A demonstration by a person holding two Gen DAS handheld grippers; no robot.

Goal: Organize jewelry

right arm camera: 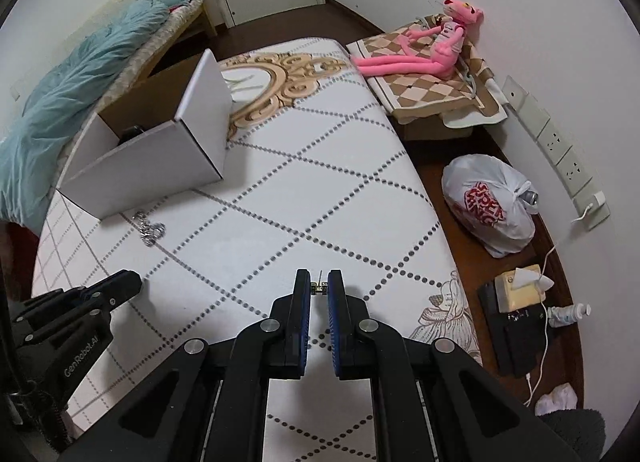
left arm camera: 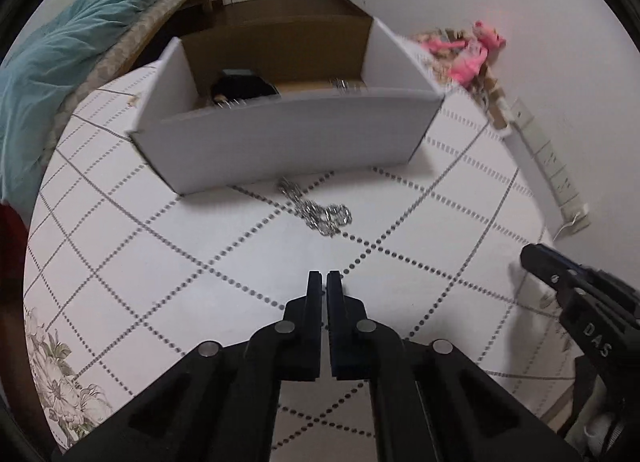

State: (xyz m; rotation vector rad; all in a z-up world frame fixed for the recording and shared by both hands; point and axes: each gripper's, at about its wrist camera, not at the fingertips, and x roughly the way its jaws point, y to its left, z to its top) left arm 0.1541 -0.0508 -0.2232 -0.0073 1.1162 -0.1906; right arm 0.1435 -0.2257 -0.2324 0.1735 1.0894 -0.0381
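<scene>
Left gripper (left arm camera: 324, 278) jaws closed, nothing between them, hovering over the patterned table (left arm camera: 160, 262). Right gripper (right arm camera: 319, 282) jaws pinched on a small gold piece (right arm camera: 319, 287), looks like an earring, too small to be sure. Silver chain (left arm camera: 320, 212) lies loose on the table just in front of the white box (left arm camera: 280, 134); dark item inside the box (left arm camera: 244, 88)

White box (right arm camera: 160, 158) blocks far-left tabletop (right arm camera: 320, 190); chain (right arm camera: 150, 230) before it; centre, right side free.
</scene>
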